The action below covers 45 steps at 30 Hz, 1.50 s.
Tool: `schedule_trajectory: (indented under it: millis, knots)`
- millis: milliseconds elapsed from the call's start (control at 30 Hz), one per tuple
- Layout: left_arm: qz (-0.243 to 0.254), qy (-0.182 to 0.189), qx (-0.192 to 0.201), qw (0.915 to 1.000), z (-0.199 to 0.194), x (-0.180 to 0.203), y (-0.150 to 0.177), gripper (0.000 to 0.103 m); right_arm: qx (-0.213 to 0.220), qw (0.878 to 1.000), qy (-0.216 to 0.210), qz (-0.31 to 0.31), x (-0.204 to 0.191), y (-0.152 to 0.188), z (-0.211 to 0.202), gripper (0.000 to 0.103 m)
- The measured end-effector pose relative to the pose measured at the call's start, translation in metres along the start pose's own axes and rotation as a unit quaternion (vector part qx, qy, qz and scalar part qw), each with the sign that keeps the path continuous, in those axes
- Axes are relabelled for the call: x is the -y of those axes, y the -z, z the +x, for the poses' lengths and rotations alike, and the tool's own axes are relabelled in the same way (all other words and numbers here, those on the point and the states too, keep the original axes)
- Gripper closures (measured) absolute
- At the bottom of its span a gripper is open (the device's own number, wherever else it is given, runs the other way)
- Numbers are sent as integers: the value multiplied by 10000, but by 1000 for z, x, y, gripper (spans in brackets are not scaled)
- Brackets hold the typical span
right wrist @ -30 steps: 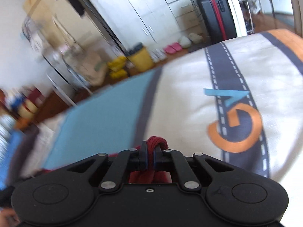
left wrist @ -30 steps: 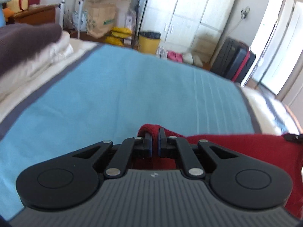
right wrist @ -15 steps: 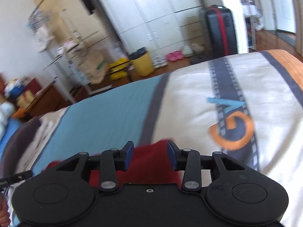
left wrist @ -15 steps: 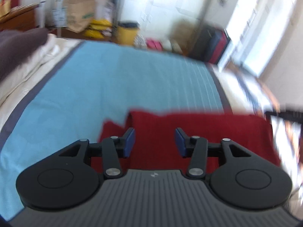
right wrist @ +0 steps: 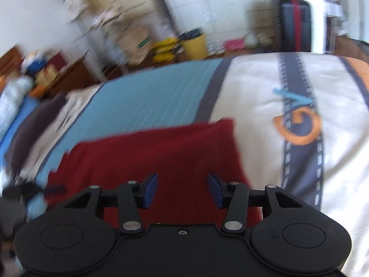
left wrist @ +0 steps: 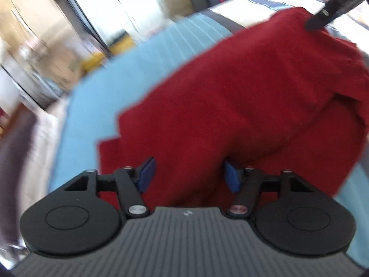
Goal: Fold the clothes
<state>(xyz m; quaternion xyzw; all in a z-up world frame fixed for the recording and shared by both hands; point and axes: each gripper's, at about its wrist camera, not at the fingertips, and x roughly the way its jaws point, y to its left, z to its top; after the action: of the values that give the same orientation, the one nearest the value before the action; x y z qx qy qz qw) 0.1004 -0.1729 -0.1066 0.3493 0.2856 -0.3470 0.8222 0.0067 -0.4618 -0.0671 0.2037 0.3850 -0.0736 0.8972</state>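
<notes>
both tongs (left wrist: 189, 175) (right wrist: 183, 190) open over red garment (left wrist: 230, 97).

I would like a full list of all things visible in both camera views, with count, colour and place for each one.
red garment: one, dark red, lying on the bed just ahead of both tongs
bed cover: one, light blue panel beside a cream panel with an orange and navy print
folded pile: one, dark purple over cream, left edge of the bed
bin: one, yellow, on the floor past the bed
suitcase: one, black with a red stripe, by the wardrobe
wardrobe: one, white, back wall
left tongs: open, empty, above the garment
right tongs: open, empty, above the garment
</notes>
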Motion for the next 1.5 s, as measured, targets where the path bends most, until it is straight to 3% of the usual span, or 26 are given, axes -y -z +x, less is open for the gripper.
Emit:
schedule_trajectory:
  millis: [100,233,433,600,700,767,800,867,967,1033,1167,1233,1367,1433,1500]
  knots:
    - [-98,-31,313,9995,-18,-1,-1,77,-180,9992,-289,-193,-10,5,1,56]
    - [-1026,272,346,9937,-38,-25,4,78,-300,9958,-805,-330,-26,12,1,56]
    - [-1954,502,121,9794,-30,-51,21,80,-173,9876,-811,-1330,-67,30,2,56]
    - [-2482,692,65,9662,-16,-61,33,80,1,9704,-1076,-2163,-104,43,4,56]
    - [-2796,805,32,9567,-8,-68,41,78,-244,9532,-1007,-2839,-124,58,15,55]
    - [-3003,879,10,9498,-3,-72,46,77,-361,9482,-855,-3040,-130,64,24,55]
    - [-2988,871,47,9503,-3,-72,46,81,-393,9492,-822,-3013,-130,64,28,55]
    - [-2837,806,229,9553,-8,-69,42,103,-340,9537,-758,-2889,-128,62,34,55]
    - [-2972,882,568,9490,-19,-73,38,103,-46,9640,-515,-2607,-122,58,33,57]
    - [-3268,1158,620,9359,-21,-83,36,103,167,9708,-489,-2342,-120,54,28,58]
    - [-3878,1743,393,9043,-8,-102,38,103,-180,9667,-1646,-1953,-134,53,0,64]
    - [-4059,1857,315,8943,-2,-111,39,103,-315,9665,-2014,-1560,-143,59,-7,64]
    - [-4109,1777,318,8936,-3,-117,42,103,-491,9762,-1925,-874,-161,63,16,63]
    - [-4086,1750,365,8950,-4,-119,45,103,-476,9816,-1692,-741,-170,64,35,63]
    - [-4164,1807,328,8904,-2,-123,51,103,-424,9868,-1438,-615,-179,64,53,63]
